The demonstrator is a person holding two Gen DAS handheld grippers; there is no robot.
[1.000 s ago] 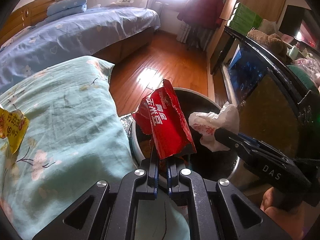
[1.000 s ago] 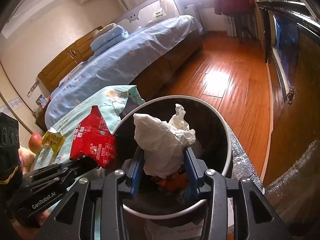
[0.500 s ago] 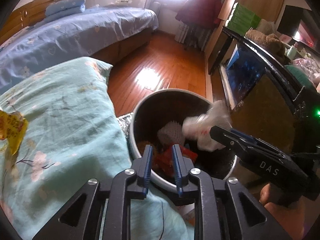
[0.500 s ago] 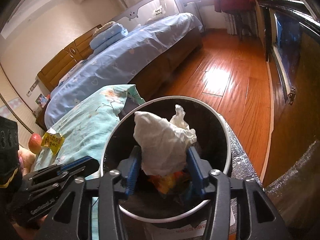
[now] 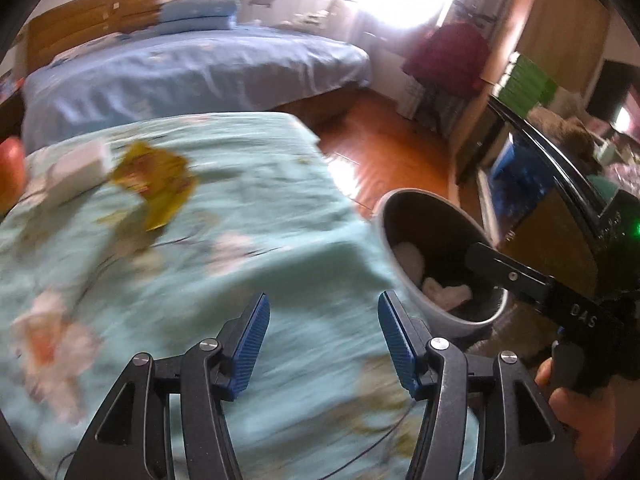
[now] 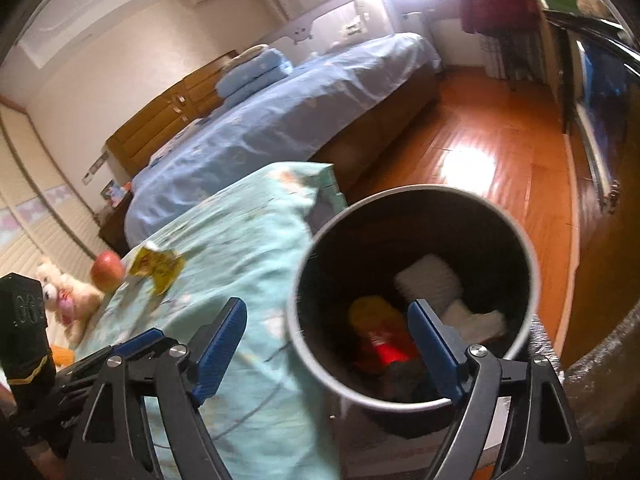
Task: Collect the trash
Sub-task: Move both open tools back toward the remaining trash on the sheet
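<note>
Fingers of the left gripper [image 5: 322, 334] are spread wide and hold nothing; they hang above the pale turquoise floral cloth [image 5: 224, 240] covering the counter. Fingers of the right gripper [image 6: 326, 344] are likewise spread wide and empty, positioned over the near rim of the round grey trash bin with a dark interior [image 6: 516, 236].

Inside the bin lie 4 visible items: a red snack wrapper [image 6: 384, 352], a yellow piece of trash [image 6: 370, 310], a white ribbed pad [image 6: 430, 284] and a crumpled white tissue [image 6: 476, 318]. The bin stands just beside the edge of the counter, on the right-gripper side.

1 crumpled yellow wrapper [image 5: 154, 186] lies on the cloth, well apart from the bin. A white rectangular object [image 5: 82, 162], blurred, lies just beside it. A red apple [image 6: 106, 270] rests near the yellow wrapper at the far end of the counter, with a cream plush toy [image 6: 68, 302] close to it.

Beyond the counter stands a bed with a light blue cover [image 6: 280, 120], carrying folded blue bedding [image 6: 254, 70]. An orange-brown wooden floor [image 6: 500, 176] surrounds the bin.
</note>
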